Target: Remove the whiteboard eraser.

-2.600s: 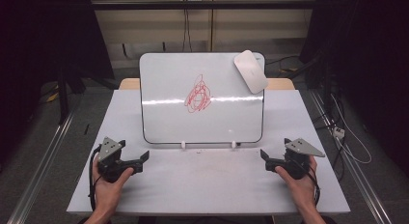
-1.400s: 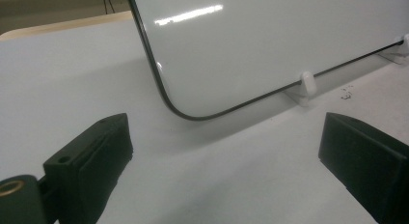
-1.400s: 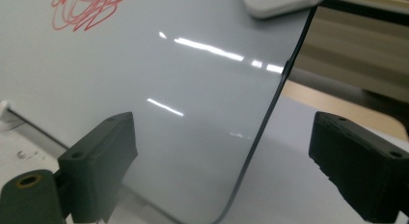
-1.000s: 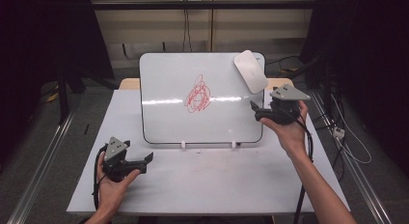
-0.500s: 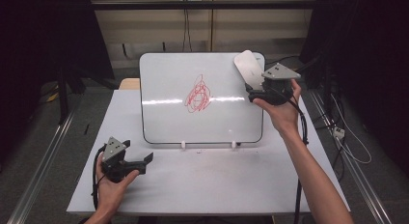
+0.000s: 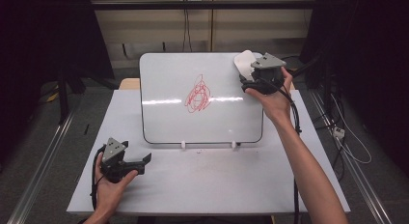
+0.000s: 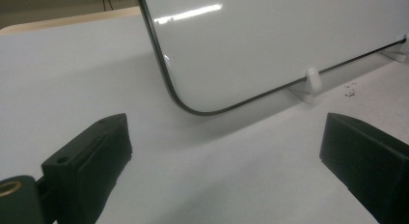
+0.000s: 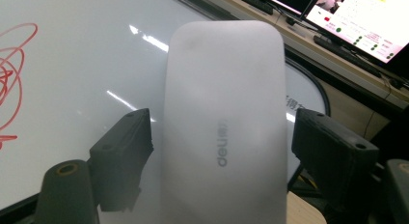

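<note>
A whiteboard (image 6: 169, 113) stands tilted on the table, with a red scribble (image 6: 197, 95) at its middle. A white eraser (image 6: 242, 61) sits on the board's top right corner. My right gripper (image 6: 250, 79) is held up at that corner. In the right gripper view the eraser (image 8: 222, 118) lies between the two spread jaws of the right gripper (image 8: 226, 161), which is open, and a gap shows on the right side. My left gripper (image 6: 140, 161) rests open on the table near the board's lower left corner (image 7: 193, 105), with nothing between its jaws (image 7: 226, 156).
Two white feet (image 6: 185, 145) (image 6: 234, 145) prop the board on the white table (image 6: 217, 185). Computer screens (image 8: 357, 21) stand behind the board. Cables (image 6: 337, 132) lie on the floor at the right, and metal rails (image 6: 43, 166) run along both sides.
My right gripper has left the table's front right, risen to the board's top right corner and closed in around the eraser. The left gripper has barely shifted.
</note>
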A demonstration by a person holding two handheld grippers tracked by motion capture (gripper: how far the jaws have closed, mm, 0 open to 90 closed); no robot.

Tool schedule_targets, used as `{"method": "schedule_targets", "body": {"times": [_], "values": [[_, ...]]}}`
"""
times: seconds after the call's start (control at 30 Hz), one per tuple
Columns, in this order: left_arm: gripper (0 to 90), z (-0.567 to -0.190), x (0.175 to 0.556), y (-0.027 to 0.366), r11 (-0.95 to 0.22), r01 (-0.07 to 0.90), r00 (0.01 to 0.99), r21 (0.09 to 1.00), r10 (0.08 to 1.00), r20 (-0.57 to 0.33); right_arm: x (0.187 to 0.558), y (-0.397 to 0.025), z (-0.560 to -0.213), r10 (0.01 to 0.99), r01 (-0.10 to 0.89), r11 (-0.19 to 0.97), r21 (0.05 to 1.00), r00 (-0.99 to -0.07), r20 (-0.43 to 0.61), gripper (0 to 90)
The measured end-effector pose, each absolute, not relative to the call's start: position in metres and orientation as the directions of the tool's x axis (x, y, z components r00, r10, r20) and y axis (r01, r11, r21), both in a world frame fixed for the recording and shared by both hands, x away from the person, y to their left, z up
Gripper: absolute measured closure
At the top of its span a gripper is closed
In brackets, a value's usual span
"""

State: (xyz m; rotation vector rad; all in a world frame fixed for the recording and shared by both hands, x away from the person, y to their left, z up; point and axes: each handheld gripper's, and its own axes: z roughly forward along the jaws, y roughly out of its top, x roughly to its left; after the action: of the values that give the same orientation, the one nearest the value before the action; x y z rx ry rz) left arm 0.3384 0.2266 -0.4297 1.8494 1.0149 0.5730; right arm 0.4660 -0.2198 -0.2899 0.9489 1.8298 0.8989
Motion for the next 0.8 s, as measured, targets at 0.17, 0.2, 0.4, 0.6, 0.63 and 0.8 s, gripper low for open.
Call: {"method": "schedule_targets", "body": {"times": [0.17, 0.2, 0.4, 0.6, 0.63, 0.8], "values": [[3.9, -0.4285, 0.3376, 0.2282, -0.230, 0.405, 0.544, 0.885, 0.838, -0.031, 0.4717, -0.2184, -0.2979, 0.867, 0.281, 0.464, 0.840, -0.340, -0.365, 24.0], [3.9, -0.4284, 0.3376, 0.2285, -0.230, 0.403, 0.542, 0.886, 0.840, -0.029, 0.4729, -0.2176, -0.2990, 0.863, 0.280, 0.472, 0.836, -0.338, -0.375, 23.9], [4.0, -0.4289, 0.3387, 0.2294, -0.235, 0.406, 0.542, 0.883, 0.840, -0.026, 0.4760, -0.2152, -0.3018, 0.863, 0.276, 0.480, 0.833, -0.319, -0.392, 25.9], [4.0, -0.4285, 0.3387, 0.2281, -0.233, 0.405, 0.544, 0.884, 0.839, -0.028, 0.4756, -0.2161, -0.3009, 0.858, 0.280, 0.494, 0.823, -0.312, -0.409, 30.5], [4.0, -0.4282, 0.3387, 0.2279, -0.241, 0.403, 0.546, 0.883, 0.838, -0.020, 0.4753, -0.2156, -0.3007, 0.858, 0.281, 0.495, 0.822, -0.309, -0.411, 30.6], [4.0, -0.4283, 0.3390, 0.2264, -0.243, 0.400, 0.550, 0.884, 0.835, -0.020, 0.4756, -0.2141, -0.2998, 0.861, 0.294, 0.492, 0.819, -0.302, -0.409, 31.3]]}}
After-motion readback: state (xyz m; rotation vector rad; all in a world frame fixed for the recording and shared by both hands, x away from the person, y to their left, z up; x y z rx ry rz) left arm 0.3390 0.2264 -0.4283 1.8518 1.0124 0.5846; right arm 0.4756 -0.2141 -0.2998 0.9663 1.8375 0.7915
